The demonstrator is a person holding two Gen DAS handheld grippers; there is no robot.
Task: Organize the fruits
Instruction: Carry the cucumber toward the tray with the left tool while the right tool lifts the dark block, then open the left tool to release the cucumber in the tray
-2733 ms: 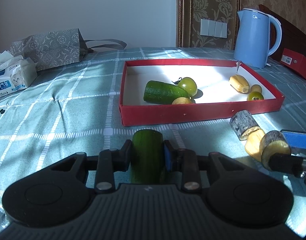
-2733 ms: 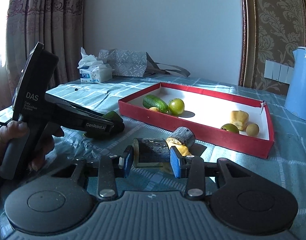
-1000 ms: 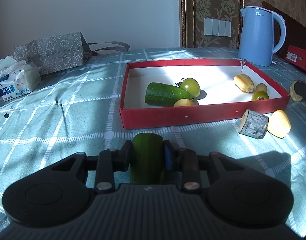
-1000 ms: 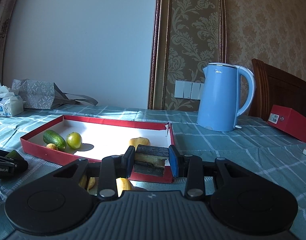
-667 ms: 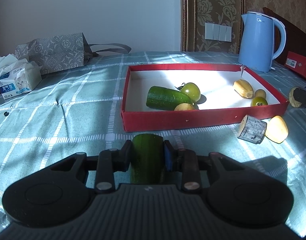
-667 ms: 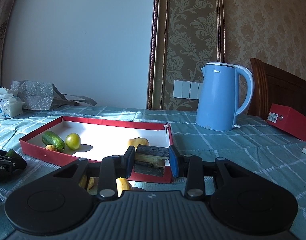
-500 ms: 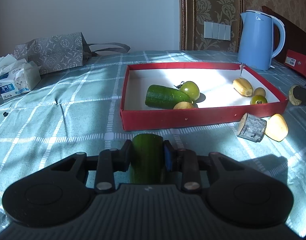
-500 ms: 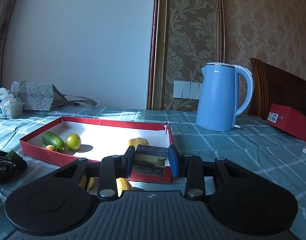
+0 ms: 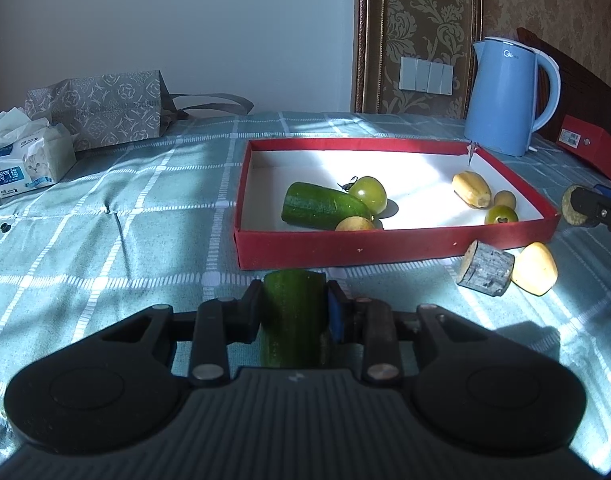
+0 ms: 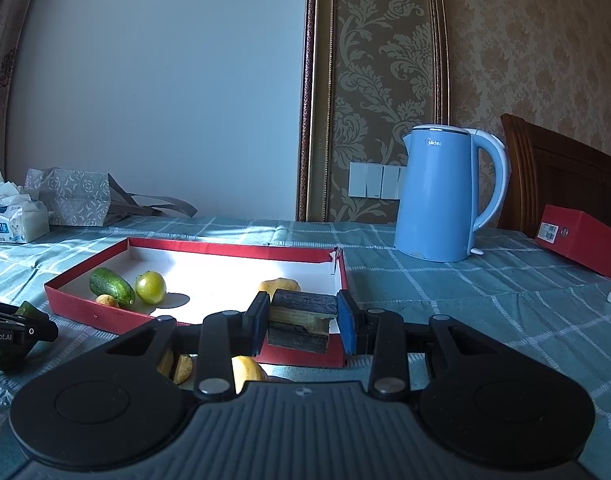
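**Both tongs loaded beside the red tray**

The left tongs [image 9: 295, 312] grip a cut cucumber piece [image 9: 294, 316] upright between their pads, low over the checked cloth on the counter [image 9: 105, 240]. At 12 o'clock from them sits the red tray [image 9: 385, 244]. Inside it, a whole cucumber [image 9: 321, 206] lies touching a green tomato [image 9: 368, 194] and a small yellow fruit [image 9: 354, 224]; toward 1 o'clock lie a peeled banana piece [image 9: 471, 189], a small round fruit [image 9: 504, 199] and a second green tomato [image 9: 501, 214].

Outside the tray, at 2 o'clock, a grey-skinned chunk [image 9: 485, 267] touches a yellow piece [image 9: 534, 268] on the cloth.

The right tongs [image 10: 303, 318] clamp a dark-skinned chunk [image 10: 301, 316] with a pale band across its face, held just in front of the tray's near right corner [image 10: 337, 354]. It is not clear whether it touches the rim.

A blue kettle [image 10: 441, 196] stands at 1 o'clock behind the tray; a tissue pack [image 9: 29, 164] and grey bag [image 9: 101, 114] sit at 10 o'clock.
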